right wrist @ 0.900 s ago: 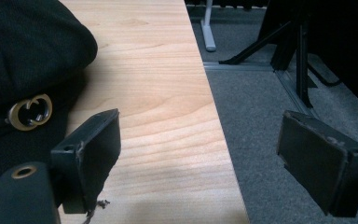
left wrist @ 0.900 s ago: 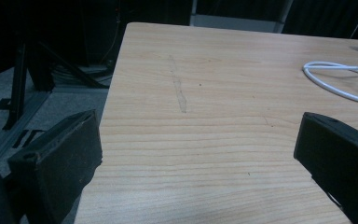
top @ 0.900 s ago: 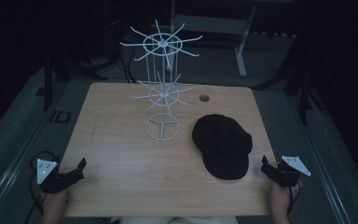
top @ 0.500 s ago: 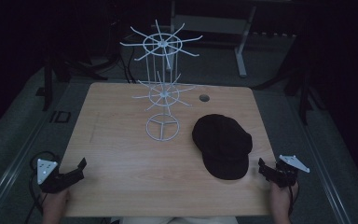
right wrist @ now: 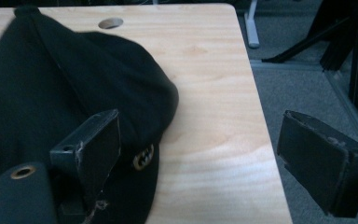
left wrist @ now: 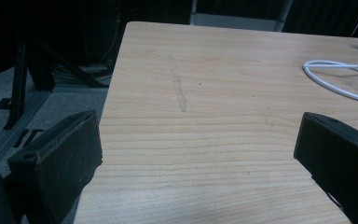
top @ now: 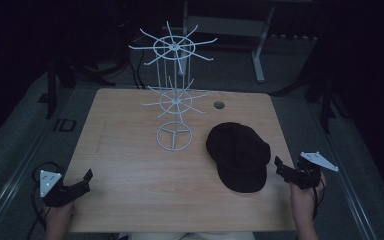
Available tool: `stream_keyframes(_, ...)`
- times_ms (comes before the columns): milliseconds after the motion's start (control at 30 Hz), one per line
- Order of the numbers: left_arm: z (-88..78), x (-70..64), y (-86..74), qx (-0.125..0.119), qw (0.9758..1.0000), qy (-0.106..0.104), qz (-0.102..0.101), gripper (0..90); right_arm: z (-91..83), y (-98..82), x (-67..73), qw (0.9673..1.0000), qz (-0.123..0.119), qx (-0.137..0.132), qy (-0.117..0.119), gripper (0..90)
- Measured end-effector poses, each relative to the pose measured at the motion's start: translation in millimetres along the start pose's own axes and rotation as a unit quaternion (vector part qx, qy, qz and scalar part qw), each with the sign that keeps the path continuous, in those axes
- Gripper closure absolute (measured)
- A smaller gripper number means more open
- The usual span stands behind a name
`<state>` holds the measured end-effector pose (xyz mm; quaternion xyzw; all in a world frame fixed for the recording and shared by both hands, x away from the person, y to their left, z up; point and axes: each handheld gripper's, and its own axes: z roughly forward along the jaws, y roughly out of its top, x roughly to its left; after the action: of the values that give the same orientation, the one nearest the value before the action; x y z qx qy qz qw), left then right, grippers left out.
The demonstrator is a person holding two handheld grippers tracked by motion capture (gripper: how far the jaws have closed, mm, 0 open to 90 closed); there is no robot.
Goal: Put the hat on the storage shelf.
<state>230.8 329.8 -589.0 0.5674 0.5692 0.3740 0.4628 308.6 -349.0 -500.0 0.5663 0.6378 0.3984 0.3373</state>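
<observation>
From the high view, a black cap (top: 240,156) lies flat on the wooden table (top: 130,165). It is just beside the right tool (top: 282,167), toward the middle of the table. The cap's long way runs from its round back, far from the tool, to its brim near the person's edge. The right tool has nothing in it, and its jaws look a little apart here. The left tool (top: 84,179) sits at the other near corner, well apart from the cap, so the right hand is the nearer one. A white wire rack (top: 174,100) stands beyond the cap, farther from both tools.

In the left gripper view, the left tool (left wrist: 200,154) is wide open and holds nothing. Bare table lies ahead, with the rack's ring base (left wrist: 340,77) off to one side.

In the right gripper view, the right tool (right wrist: 198,154) is wide open and empty. The cap (right wrist: 56,93) lies under one jaw, and a small gold badge (right wrist: 143,157) shows by that jaw. The other jaw hangs past the table edge.
</observation>
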Motion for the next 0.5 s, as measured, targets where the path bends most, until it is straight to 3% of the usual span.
stream_keyframes(300,0.1,0.1,0.1,0.001,1.0,0.0,-0.001,1.4,-5.2,25.6,6.8,0.9994,-0.012,-0.006,0.032,13.4)
stream_keyframes(500,0.0,0.1,0.0,0.001,1.0,-0.001,-0.001,1.5,-9.5,48.6,20.3,0.9982,-0.044,-0.017,0.038,13.9)
